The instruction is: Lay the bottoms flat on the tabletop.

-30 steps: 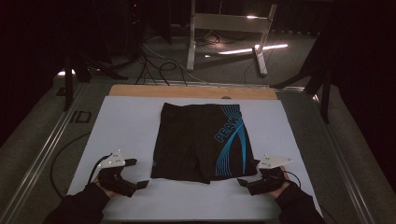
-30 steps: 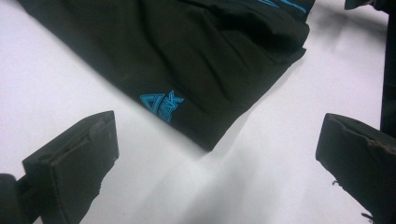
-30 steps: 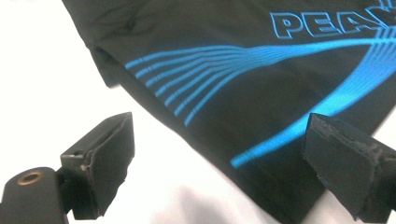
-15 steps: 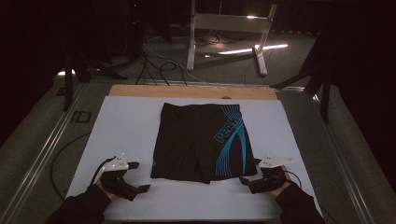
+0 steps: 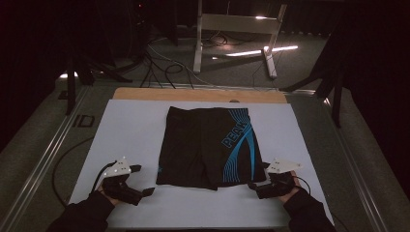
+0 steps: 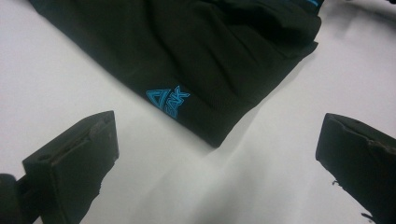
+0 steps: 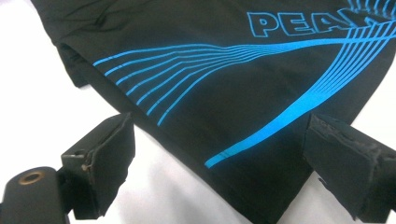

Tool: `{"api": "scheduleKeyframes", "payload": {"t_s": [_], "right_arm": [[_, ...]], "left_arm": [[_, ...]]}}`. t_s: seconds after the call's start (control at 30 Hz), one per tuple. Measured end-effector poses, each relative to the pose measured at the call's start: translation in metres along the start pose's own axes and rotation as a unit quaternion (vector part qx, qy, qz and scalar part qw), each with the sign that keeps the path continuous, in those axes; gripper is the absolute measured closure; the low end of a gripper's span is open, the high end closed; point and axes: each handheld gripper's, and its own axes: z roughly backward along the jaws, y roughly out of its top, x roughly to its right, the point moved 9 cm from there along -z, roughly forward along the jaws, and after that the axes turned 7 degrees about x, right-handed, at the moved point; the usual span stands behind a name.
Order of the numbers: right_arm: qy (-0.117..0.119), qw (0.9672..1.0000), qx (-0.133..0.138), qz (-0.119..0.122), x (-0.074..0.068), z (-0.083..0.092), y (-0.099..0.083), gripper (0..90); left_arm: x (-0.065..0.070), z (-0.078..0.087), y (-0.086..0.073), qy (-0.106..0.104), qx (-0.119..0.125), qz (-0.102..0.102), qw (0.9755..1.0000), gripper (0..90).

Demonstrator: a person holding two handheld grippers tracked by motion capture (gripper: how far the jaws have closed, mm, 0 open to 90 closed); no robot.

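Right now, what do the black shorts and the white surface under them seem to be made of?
The shorts look like thin, smooth synthetic knit, matte, with soft folds and printed blue lines. The white surface looks like a smooth matte sheet, perhaps plastic or coated board; I cannot tell which.

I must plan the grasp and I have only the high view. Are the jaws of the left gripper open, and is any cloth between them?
Observer: The left gripper is open. Between its jaws lies bare white table; the hem corner of the black shorts is just ahead, not between them.
Operator: Is some mark near that corner?
Observer: Yes, a small blue triangle logo is printed close to the hem.
Operator: And the right gripper?
Observer: The right gripper is open too. The edge of the shorts with blue lines lies between its jaws, which stand apart on either side of it.
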Motion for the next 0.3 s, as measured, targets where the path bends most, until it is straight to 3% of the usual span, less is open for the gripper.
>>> {"api": "scheduleKeyframes", "payload": {"t_s": [0.3], "right_arm": [[0.000,1.0000,-0.002,0.002,-0.0003,-0.0008,-0.0015,10.9]], "left_arm": [[-0.0005,0.0009,0.0007,0.002,0.003,0.002,1.0000,0.0]]}}
